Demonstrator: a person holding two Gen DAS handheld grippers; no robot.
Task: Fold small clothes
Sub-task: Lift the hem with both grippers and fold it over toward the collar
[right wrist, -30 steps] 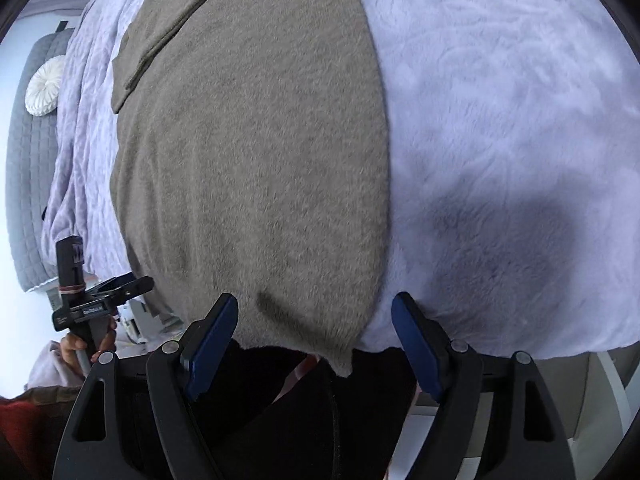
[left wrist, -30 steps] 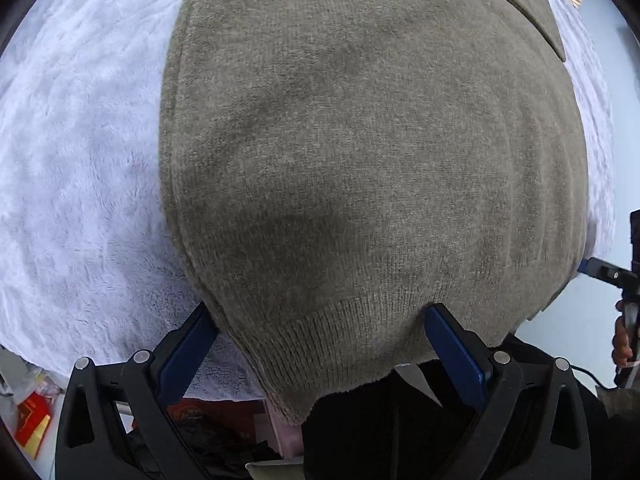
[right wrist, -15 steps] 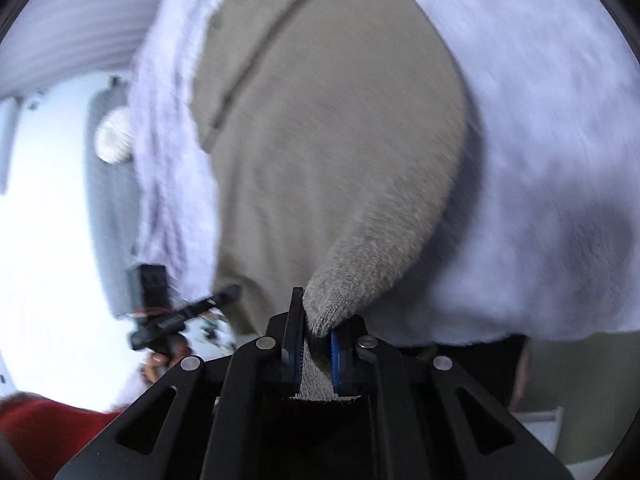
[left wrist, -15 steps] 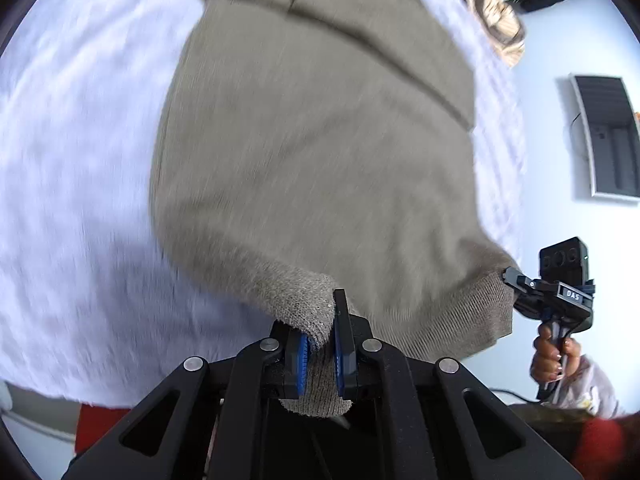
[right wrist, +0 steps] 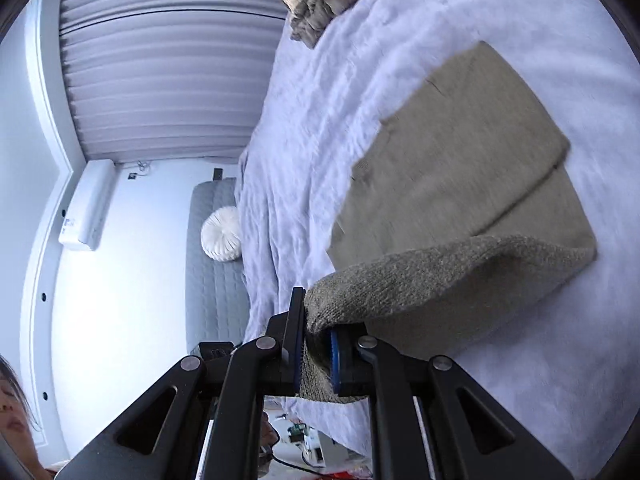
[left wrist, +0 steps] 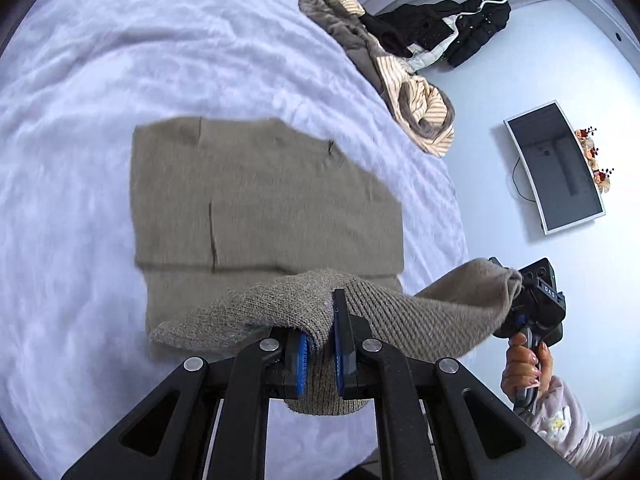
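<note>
A taupe knitted sweater [left wrist: 264,200] lies spread on a pale lilac fleece blanket [left wrist: 120,60], with its sleeves folded in. Its ribbed hem is lifted off the bed. My left gripper [left wrist: 320,356] is shut on one corner of that hem. In the left wrist view my right gripper [left wrist: 520,300] holds the other corner at the right, gripped by a person's hand [left wrist: 524,368]. The right wrist view shows my right gripper [right wrist: 314,354] shut on the sweater [right wrist: 460,184] hem, the knit arching up from the bed [right wrist: 320,120].
A heap of striped and grey clothes [left wrist: 384,64] lies at the blanket's far edge, with a dark jacket [left wrist: 452,28] beyond. A monitor [left wrist: 556,168] stands to the right. A grey bench with a white round cushion [right wrist: 222,238] sits beside the bed, below pleated curtains [right wrist: 168,60].
Both grippers went from open around the hem to shut on it. They then rose and tilted up, lifting the hem off the bed so more of the room shows.
</note>
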